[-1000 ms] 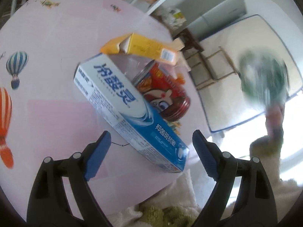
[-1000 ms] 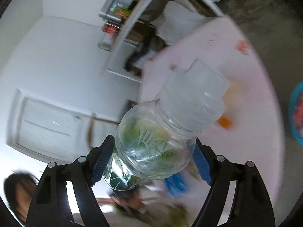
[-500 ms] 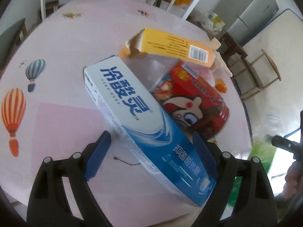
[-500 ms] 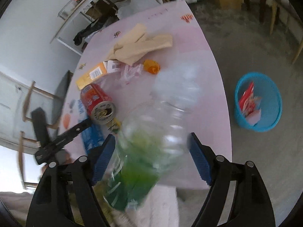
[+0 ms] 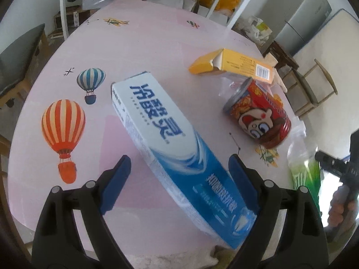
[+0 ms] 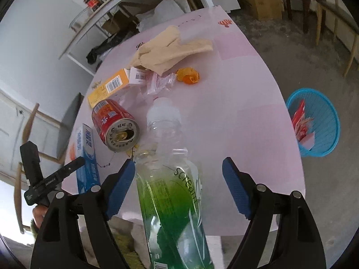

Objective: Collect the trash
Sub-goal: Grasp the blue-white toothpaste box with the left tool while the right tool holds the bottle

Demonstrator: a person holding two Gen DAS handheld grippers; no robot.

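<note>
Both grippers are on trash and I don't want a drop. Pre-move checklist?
1. Right gripper's hold on the bottle: cannot tell; a gap shows beside one pad.
2. Left gripper open around the toothpaste box: ok.
3. Box square to the left jaws: not ok, it lies diagonally.
4. Red can clear of the left jaws: ok.
5. Blue basket visible on the floor, not full: ok.

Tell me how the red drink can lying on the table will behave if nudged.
The red can lies on its side, so it would probably roll. Its tab opening looks already opened, so it is likely empty, light and easily dented. It lies near the yellow carton, which might stop a roll that way.
</note>
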